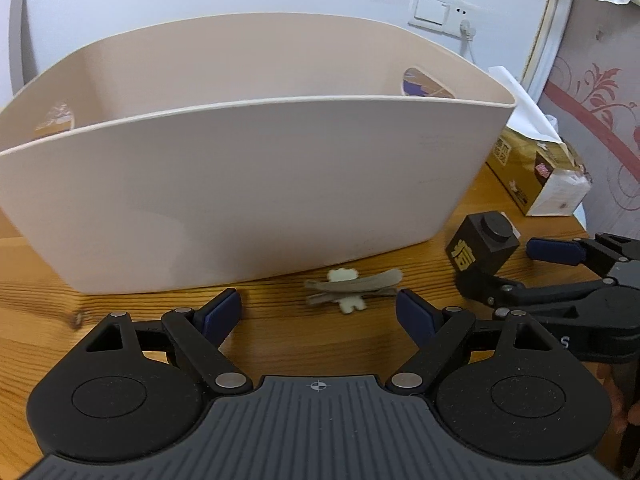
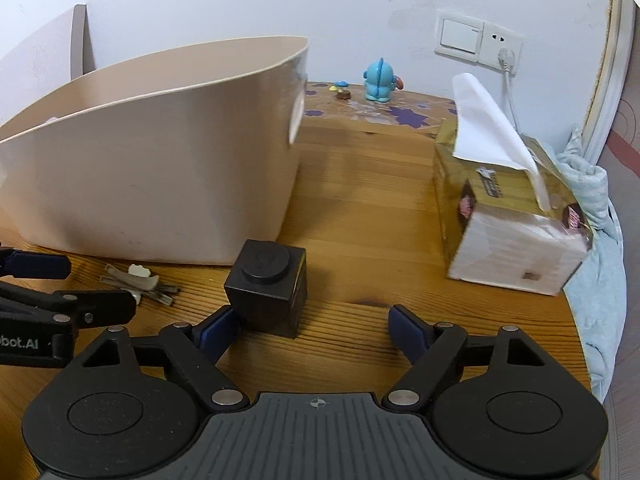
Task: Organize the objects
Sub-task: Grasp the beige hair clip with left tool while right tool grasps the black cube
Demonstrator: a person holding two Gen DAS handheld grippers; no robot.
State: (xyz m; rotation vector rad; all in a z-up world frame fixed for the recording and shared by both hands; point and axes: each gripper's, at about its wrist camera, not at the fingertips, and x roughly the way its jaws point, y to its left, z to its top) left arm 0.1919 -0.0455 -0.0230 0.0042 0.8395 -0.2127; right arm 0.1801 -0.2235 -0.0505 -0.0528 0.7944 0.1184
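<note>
Both tongs (image 1: 319, 312) (image 2: 314, 326) released; bin (image 1: 240, 200) interior hidden; hair clip (image 1: 352, 288) details unclear.

A wooden table (image 2: 360, 216) with strong grain filled the lower part of both views, its far edge meeting a plain pale wall (image 2: 280, 0). On that wall sat a white switch and socket plate (image 2: 478, 38), with a white plug and cord (image 2: 509, 76) hanging down from it. A panel with a red floral scroll pattern (image 1: 600, 112) stood at the right in the left wrist view, behind a pale frame edge (image 1: 546, 28). Light blue cloth (image 2: 600, 248) lay bunched off the table's right edge. Soft, even light covered the room.
</note>
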